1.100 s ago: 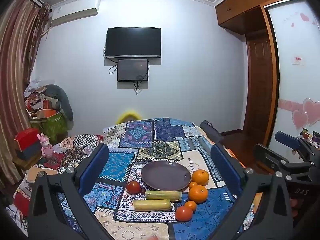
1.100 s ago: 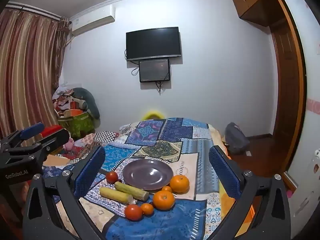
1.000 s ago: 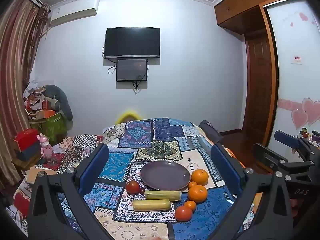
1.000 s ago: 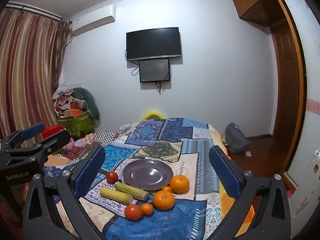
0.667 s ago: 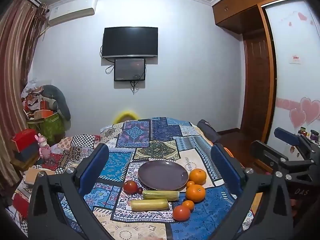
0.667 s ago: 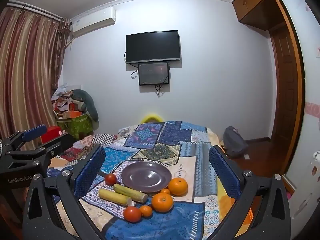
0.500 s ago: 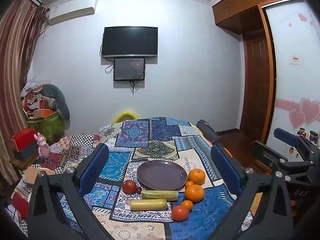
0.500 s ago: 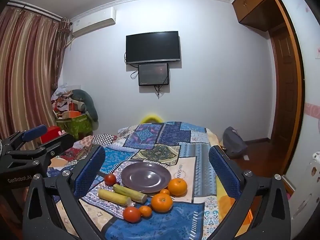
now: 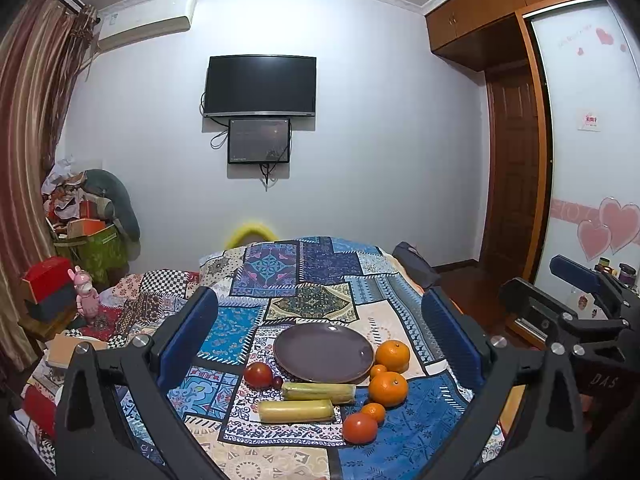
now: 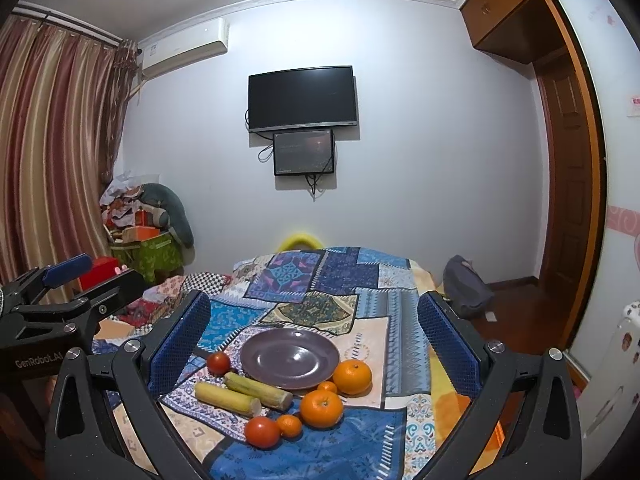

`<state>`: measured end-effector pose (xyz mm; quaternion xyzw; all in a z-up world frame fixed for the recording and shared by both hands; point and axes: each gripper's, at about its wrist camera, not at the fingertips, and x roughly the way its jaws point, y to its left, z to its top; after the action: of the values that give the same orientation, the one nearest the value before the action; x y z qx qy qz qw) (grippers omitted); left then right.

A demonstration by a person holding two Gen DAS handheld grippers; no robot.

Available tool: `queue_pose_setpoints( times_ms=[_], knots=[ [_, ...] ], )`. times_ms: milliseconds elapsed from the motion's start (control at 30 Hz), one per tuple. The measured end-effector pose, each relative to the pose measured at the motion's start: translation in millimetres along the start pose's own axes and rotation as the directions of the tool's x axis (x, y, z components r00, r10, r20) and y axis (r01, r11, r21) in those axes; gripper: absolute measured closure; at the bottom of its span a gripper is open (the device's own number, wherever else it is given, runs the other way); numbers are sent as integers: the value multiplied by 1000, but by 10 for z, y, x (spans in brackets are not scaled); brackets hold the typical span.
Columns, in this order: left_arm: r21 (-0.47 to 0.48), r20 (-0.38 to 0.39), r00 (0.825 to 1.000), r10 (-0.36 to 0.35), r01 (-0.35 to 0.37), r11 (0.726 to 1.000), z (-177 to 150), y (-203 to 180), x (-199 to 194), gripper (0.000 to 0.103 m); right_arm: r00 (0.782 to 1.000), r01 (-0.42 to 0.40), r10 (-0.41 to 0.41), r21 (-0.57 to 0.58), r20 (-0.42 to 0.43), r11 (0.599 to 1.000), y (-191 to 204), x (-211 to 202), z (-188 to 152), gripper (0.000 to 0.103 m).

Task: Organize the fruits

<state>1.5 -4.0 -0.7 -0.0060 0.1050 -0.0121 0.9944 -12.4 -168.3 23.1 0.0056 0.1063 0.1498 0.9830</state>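
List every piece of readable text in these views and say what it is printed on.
"GenRobot.AI": on the body of the left hand-held gripper, seen from the right wrist view.
"DAS": on the body of the right hand-held gripper, seen from the left wrist view.
Small sign on the wardrobe door: red print, too small to read.
Air conditioner label: too blurred to read.

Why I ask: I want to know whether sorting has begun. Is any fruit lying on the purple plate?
No, the purple plate is bare; the oranges, tomatoes and yellow-green stalks all lie on the patterned cloth around it.
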Motion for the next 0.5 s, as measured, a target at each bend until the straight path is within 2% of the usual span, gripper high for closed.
queue_pose_setpoints(
  times_ms=[500],
  knots=[
    [-1,3,1000,0,0,1000,-2,-18,-9,0,1000,-1,1,10,4,1000,-14,5,-8,0]
  ],
)
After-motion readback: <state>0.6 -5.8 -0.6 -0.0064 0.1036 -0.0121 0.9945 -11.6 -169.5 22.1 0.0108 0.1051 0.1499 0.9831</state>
